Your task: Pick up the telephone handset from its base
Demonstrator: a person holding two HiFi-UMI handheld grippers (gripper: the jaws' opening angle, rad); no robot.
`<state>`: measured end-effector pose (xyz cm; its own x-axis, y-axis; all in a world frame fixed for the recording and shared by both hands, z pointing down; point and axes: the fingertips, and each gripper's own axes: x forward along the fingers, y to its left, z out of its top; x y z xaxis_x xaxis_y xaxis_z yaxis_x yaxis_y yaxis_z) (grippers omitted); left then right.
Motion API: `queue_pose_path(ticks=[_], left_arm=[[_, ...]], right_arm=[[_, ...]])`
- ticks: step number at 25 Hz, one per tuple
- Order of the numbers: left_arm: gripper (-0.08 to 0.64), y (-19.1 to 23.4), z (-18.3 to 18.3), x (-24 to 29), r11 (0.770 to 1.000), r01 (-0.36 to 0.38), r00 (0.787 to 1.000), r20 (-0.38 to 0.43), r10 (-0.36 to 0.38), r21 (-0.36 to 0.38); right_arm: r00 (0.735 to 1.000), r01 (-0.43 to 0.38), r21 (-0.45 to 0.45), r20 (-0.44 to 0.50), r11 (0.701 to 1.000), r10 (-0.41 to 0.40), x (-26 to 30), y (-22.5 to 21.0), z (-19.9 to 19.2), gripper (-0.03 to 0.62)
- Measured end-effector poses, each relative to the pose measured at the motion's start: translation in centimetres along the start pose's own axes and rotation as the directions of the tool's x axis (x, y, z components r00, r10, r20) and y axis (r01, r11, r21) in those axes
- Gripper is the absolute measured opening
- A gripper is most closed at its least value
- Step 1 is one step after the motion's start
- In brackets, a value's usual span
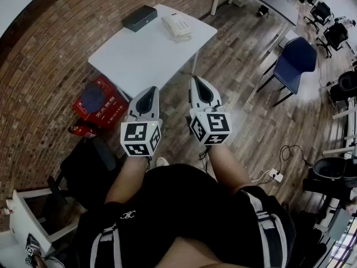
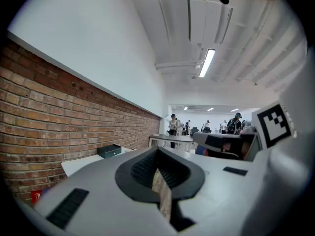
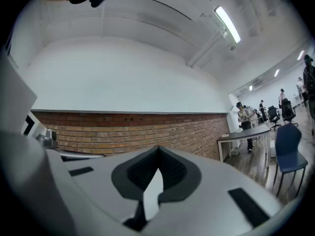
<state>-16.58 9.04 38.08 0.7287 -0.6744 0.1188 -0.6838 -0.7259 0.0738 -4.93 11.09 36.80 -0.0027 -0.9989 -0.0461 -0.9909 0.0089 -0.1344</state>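
Fingers [image 2: 140, 170] of the left gripper [image 1: 148, 91] and the right gripper [image 1: 196, 81] are pressed together, holding nothing. Both grippers hang over the brown wooden floor [image 1: 251, 94], short of the white rectangular desk [image 1: 139, 60]. Near the desk's far edge, the white telephone handset [image 1: 171, 23] lies on its base [image 1: 182, 29], beside a dark flat box [image 1: 140, 18].

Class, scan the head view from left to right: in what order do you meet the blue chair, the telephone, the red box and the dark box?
red box → dark box → telephone → blue chair
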Motion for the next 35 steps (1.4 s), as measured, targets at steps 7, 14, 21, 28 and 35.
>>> queue_pose_path(ticks=[7, 14, 21, 28, 35], left_arm=[[-0.003, -1.9, -0.1, -0.2, 1.0, 0.003, 1.0, 0.001, -0.003, 0.002], [-0.002, -5.3, -1.1, -0.5, 1.0, 0.007, 1.0, -0.007, -0.007, -0.001], [-0.003, -8.0, -1.4, -0.9, 1.0, 0.001, 1.0, 0.019, -0.001, -0.014], [-0.002, -9.0, -1.5, -0.2, 1.0, 0.019, 0.999, 0.032, -0.019, 0.005], [-0.002, -8.5, -1.4, 2.8, 0.999, 0.042, 0.998, 0.051, -0.043, 0.015]], right_arm=[[1.0, 0.019, 0.048, -0.016, 0.999, -0.018, -1.4, -1.5, -0.3, -0.003], [1.0, 0.002, 0.0, 0.003, 1.0, -0.002, -4.2, -2.7, 0.1, -0.003], [0.997, -0.074, 0.01, 0.019, 0.997, 0.074, -6.3, -3.2, 0.6, -0.002], [0.993, -0.096, 0.012, 0.064, 0.995, 0.096, -6.8, -3.7, 1.1, -0.002], [0.994, -0.083, 0.001, 0.067, 0.997, 0.083, -4.8, -5.5, 0.6, -0.002]])
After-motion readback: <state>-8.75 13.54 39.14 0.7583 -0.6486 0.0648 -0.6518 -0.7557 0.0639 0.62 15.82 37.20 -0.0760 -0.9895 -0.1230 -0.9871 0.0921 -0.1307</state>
